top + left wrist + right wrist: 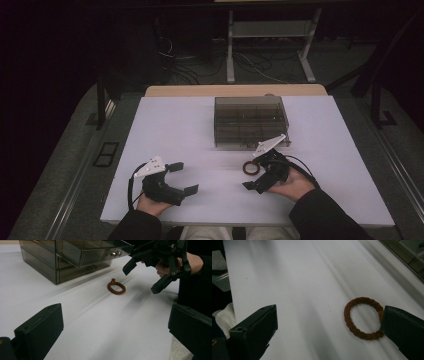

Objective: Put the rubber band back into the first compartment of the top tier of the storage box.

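Right gripper (254, 173) gapes wide, hair tie (363, 318) flat against one jaw; closing off-centre could flick it away; left gripper (183, 178) idles wide open.

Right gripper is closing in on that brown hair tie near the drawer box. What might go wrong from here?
1. The hair tie lies flat on the white table, off-centre and partly behind one jaw of the open right gripper. Closing now may only nudge it sideways.
2. The smoky drawer box stands just beyond, with a drawer pulled partly out. A forward lunge might bump it.
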The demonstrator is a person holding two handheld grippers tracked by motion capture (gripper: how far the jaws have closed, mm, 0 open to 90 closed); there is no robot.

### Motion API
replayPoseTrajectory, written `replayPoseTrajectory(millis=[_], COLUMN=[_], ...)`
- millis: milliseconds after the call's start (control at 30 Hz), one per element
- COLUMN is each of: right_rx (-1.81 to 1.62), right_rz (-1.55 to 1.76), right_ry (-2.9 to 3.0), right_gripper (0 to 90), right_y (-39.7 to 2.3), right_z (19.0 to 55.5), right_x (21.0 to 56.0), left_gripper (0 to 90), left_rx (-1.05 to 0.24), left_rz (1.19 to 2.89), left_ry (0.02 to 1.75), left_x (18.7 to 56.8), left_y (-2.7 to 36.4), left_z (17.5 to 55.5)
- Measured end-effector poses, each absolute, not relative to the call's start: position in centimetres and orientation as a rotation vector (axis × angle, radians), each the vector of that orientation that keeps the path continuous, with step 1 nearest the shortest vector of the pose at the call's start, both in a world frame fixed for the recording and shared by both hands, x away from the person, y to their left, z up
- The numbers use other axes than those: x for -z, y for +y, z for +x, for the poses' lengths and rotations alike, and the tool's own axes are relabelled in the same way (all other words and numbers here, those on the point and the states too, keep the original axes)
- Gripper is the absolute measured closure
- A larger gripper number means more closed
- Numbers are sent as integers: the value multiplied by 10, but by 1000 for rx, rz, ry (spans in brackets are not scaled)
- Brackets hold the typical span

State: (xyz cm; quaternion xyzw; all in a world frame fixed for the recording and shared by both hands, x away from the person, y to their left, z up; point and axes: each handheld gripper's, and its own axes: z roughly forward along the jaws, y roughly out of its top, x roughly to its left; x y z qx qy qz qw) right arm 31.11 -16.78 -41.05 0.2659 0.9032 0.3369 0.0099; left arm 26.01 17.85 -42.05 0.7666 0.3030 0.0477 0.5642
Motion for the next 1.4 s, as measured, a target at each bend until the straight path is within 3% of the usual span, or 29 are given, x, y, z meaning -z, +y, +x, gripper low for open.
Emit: replayPoseTrajectory(millis=[900, 967, 1067, 1100, 1400], right_rx=[-965, -975, -972, -974, -960], right_rz=[775, 765, 767, 758, 744], right_ry=[2896, 2906, 2910, 2916, 2911], right_gripper=[3, 74, 79, 136, 242], right_y=[-158, -159, -158, -158, -159], right_z=[324, 324, 325, 326, 328], right_x=[432, 432, 433, 434, 435], left_gripper=[0, 0, 0, 0, 0], left_rx=[-110, -110, -110, -110, -111], left_rz=[1808, 1807, 1807, 1807, 1809], left_ry=[711, 710, 711, 711, 710], left_x=[421, 421, 421, 421, 421], left_y=[179, 179, 179, 179, 179], left_z=[260, 260, 260, 260, 260])
